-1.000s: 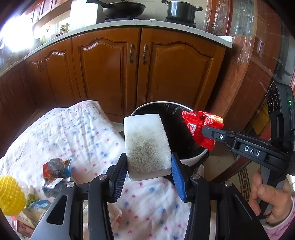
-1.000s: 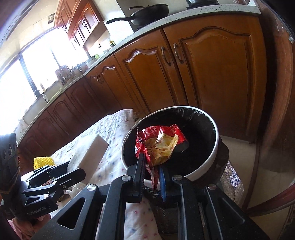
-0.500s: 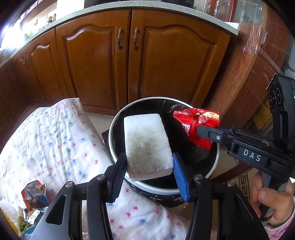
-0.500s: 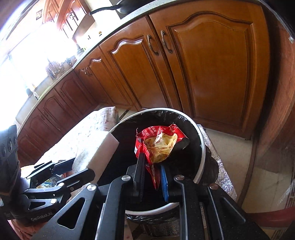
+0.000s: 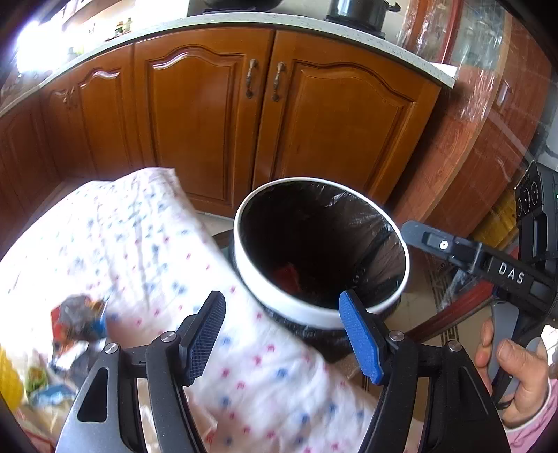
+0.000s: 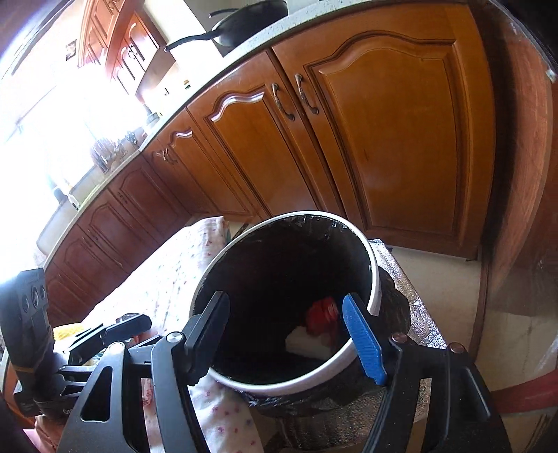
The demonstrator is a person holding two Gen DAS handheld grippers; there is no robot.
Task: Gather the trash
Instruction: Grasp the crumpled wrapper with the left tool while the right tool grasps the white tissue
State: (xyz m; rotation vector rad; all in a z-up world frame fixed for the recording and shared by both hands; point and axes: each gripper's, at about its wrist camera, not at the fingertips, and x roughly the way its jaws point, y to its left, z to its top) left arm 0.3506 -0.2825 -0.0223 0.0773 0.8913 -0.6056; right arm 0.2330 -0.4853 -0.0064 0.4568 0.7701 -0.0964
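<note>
A round white-rimmed bin [image 5: 244, 275] with a black liner stands beside the cloth-covered table; it also shows in the right wrist view [image 6: 375, 278]. At its bottom lie the white sponge block [image 6: 307, 345] and the red snack wrapper [image 6: 322, 313], the wrapper also visible in the left wrist view [image 5: 287, 275]. My left gripper [image 5: 282, 334] is open and empty at the bin's near rim. My right gripper [image 6: 286, 334] is open and empty above the bin mouth; it shows in the left wrist view [image 5: 429, 240] at the bin's right.
More crumpled wrappers [image 5: 76, 317] and a yellow ball [image 5: 8, 379] lie on the dotted white cloth [image 5: 139, 244] at the left. Wooden cabinets [image 5: 265, 115] stand behind the bin. A pot [image 5: 359, 10] and a pan [image 6: 244, 24] sit on the counter.
Both grippers have opened. The sponge block and the red wrapper have dropped from them into the bin. The left gripper has pulled back a little toward the table.
</note>
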